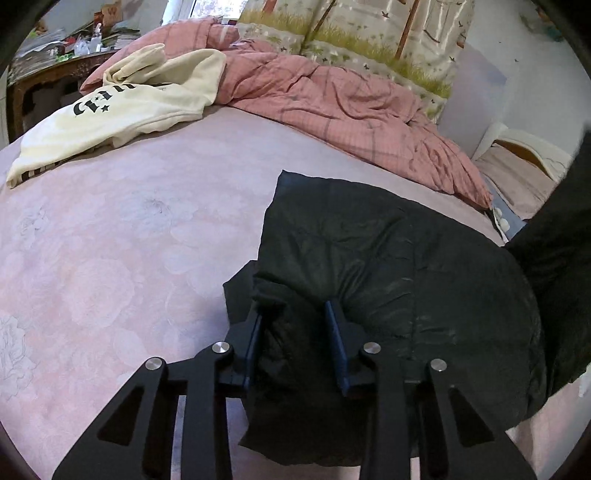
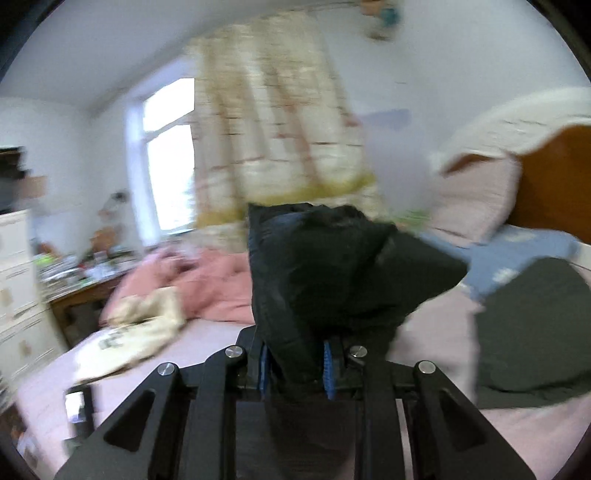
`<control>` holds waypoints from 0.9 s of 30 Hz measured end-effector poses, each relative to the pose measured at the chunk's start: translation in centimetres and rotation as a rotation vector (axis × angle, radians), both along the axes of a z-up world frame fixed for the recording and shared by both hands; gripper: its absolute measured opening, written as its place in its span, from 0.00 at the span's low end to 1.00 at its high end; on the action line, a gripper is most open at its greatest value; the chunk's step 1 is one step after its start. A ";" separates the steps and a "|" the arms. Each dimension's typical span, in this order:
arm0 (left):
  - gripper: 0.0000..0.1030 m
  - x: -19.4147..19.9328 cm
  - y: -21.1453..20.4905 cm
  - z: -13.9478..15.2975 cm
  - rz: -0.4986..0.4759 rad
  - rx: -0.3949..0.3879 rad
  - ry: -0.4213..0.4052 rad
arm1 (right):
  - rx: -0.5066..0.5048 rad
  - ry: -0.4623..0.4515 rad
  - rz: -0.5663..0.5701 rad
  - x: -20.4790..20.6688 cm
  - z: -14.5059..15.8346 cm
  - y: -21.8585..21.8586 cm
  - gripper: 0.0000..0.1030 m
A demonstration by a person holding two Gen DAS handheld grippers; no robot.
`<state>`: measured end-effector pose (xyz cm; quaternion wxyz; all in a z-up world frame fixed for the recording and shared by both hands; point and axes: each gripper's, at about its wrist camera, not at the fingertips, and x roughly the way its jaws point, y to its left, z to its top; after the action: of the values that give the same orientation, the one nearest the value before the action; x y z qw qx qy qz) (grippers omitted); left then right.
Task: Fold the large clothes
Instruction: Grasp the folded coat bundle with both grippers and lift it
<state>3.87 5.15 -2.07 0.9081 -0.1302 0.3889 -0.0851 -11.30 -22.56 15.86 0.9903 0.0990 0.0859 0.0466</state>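
Observation:
A black padded garment lies on the pink flowered bed sheet. My left gripper holds a thick fold at the garment's near left corner, and the fabric fills the gap between its blue-padded fingers. At the right edge of the left wrist view, black cloth rises off the bed. In the blurred right wrist view, my right gripper is shut on a bunch of the black garment, held up above the bed. More dark cloth lies on the sheet to its right.
A cream sweatshirt with black lettering lies at the far left of the bed. A crumpled pink quilt runs along the far side under a patterned curtain. A cluttered desk stands at the far left, white drawers at the left, and a wooden headboard at the right.

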 end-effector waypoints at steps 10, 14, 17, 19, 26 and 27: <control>0.27 -0.4 1.6 1.6 -0.035 -0.057 -0.078 | -0.030 0.202 0.323 6.8 -7.5 10.4 0.23; 0.27 -2.1 3.3 5.4 -0.045 -0.079 -0.254 | -0.058 0.256 0.377 7.6 -10.1 11.9 0.23; 0.31 -3.6 4.5 7.6 -0.022 -0.097 -0.368 | -0.135 0.260 0.378 7.7 -11.1 13.3 0.23; 0.42 -4.6 5.1 8.5 -0.004 -0.086 -0.432 | -0.145 0.269 0.377 7.7 -11.5 13.9 0.25; 0.73 -5.5 6.2 9.2 0.072 -0.080 -0.519 | -0.208 0.283 0.329 6.1 -11.1 14.1 0.35; 0.73 -5.5 6.1 9.1 0.071 -0.075 -0.524 | -0.201 0.282 0.320 5.7 -10.9 13.9 0.47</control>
<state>-1.63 11.25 7.07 0.9748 -0.1506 0.1321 -0.0985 -5.57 -8.65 4.91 0.9534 -0.0094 0.2421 0.1800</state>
